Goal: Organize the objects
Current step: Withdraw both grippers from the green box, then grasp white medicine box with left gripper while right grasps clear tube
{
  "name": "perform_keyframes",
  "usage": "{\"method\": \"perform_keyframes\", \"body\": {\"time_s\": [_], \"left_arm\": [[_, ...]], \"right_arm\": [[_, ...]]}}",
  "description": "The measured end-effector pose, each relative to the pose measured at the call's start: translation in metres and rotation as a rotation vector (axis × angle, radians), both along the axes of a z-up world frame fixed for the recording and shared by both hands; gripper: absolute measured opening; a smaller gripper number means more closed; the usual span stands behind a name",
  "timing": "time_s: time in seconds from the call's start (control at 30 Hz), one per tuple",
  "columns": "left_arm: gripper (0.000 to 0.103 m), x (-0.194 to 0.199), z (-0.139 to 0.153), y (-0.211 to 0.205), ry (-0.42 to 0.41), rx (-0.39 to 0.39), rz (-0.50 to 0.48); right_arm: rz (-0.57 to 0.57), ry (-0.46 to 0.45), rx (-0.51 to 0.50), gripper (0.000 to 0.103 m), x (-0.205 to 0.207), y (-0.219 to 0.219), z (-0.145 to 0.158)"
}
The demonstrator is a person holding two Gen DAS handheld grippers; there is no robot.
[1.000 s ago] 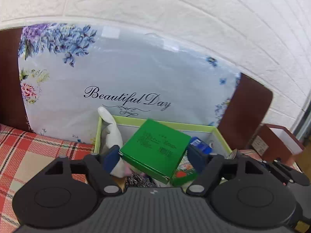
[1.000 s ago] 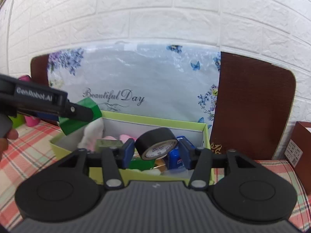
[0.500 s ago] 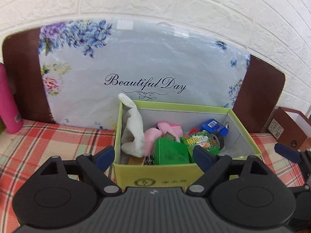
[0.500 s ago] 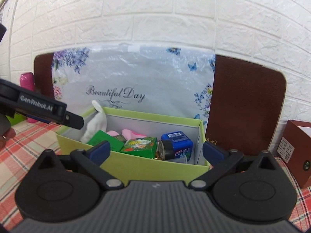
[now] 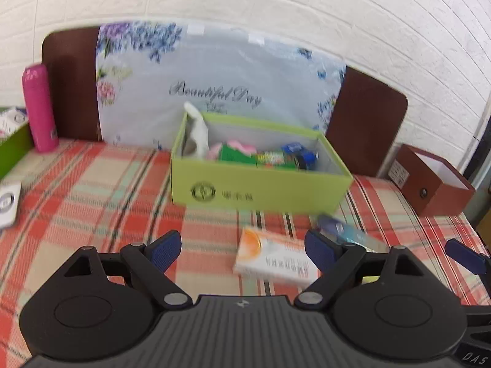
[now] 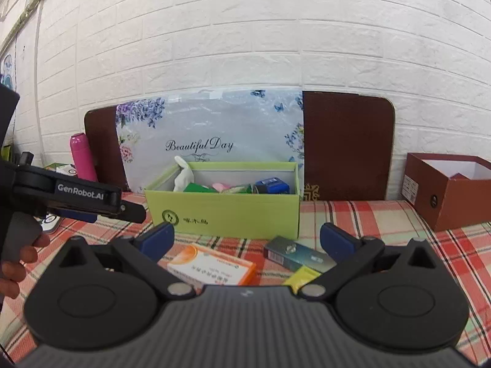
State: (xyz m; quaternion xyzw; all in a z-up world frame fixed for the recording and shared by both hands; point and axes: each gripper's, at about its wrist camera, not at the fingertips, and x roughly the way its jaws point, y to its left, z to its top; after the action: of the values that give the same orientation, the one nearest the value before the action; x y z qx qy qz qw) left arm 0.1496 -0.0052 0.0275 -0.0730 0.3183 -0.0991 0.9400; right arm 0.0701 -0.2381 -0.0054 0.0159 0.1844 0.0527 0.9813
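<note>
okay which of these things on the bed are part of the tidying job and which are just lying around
Part of the job:
- lime green box, already holding small items
- orange and white carton
- dark teal carton
- yellow packet
- left tool and right tool, both open

Probably just lying around:
- pink bottle
- brown box
- floral bag

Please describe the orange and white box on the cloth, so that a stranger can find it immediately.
Find the light green box on the checked cloth. In front of it lie small packets; the orange and white box is the leftmost, lying flat. Unlike the dark teal packet beside it, it shows an orange picture.
</note>
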Motion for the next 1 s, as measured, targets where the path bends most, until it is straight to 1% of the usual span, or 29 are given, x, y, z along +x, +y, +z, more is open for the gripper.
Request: {"method": "perform_keyframes", "body": {"time_s": [0.17, 0.23, 0.3, 0.43, 0.5, 0.6, 0.67, 0.7, 0.73, 0.77, 0.8, 0.83, 0.87, 0.93, 1.0], "left_arm": [[0.091, -0.025, -0.036, -0.005, 0.1, -0.018, -0.016], [0.091, -0.03, -0.049, -0.007, 0.135, -0.029, -0.015], [0.091, -0.033, -0.059, -0.01, 0.163, -0.02, -0.018], [0.091, -0.035, -0.071, -0.016, 0.175, 0.011, -0.038], [0.091, -0.033, -0.072, -0.02, 0.167, 0.023, -0.042], [0.091, -0.025, -0.072, -0.022, 0.154, 0.045, -0.031], [0.091, -0.018, -0.072, -0.023, 0.154, 0.05, -0.031], [0.091, -0.014, -0.071, -0.023, 0.152, 0.05, -0.03], [0.091, -0.01, -0.07, -0.023, 0.152, 0.049, -0.023], [0.091, -0.006, -0.069, -0.022, 0.154, 0.045, -0.016], [0.091, -0.002, -0.068, -0.022, 0.158, 0.035, -0.009], [0.091, 0.002, -0.067, -0.022, 0.162, 0.024, -0.004], [0.091, 0.006, -0.065, -0.022, 0.16, 0.015, -0.004], [0.091, 0.015, -0.062, -0.026, 0.149, 0.01, -0.007], [0.091, 0.028, -0.057, -0.034, 0.136, 0.036, -0.023]], "right_arm": [[-0.03, 0.081, -0.021, 0.103, -0.039, -0.008, -0.032], [-0.044, 0.124, -0.047, 0.103, -0.048, -0.009, -0.049], [-0.062, 0.17, -0.068, 0.103, -0.054, -0.009, -0.066], [-0.063, 0.231, -0.064, 0.103, -0.056, -0.011, -0.092], [-0.067, 0.247, -0.043, 0.099, -0.05, -0.015, -0.097], [-0.069, 0.253, -0.045, 0.089, -0.035, -0.016, -0.1], [-0.064, 0.266, -0.059, 0.077, -0.024, -0.015, -0.103], [-0.058, 0.272, -0.058, 0.074, -0.02, -0.015, -0.105], [-0.054, 0.281, -0.056, 0.066, -0.017, -0.015, -0.107], [-0.053, 0.294, -0.057, 0.051, -0.015, -0.015, -0.108], [-0.051, 0.293, -0.057, 0.046, -0.015, -0.015, -0.109], [-0.042, 0.291, -0.054, 0.036, -0.016, -0.015, -0.108], [-0.027, 0.293, -0.049, 0.033, -0.017, -0.015, -0.107], [-0.013, 0.296, -0.049, 0.032, -0.02, -0.015, -0.106], [-0.006, 0.296, -0.053, 0.031, -0.022, -0.015, -0.106]]}}
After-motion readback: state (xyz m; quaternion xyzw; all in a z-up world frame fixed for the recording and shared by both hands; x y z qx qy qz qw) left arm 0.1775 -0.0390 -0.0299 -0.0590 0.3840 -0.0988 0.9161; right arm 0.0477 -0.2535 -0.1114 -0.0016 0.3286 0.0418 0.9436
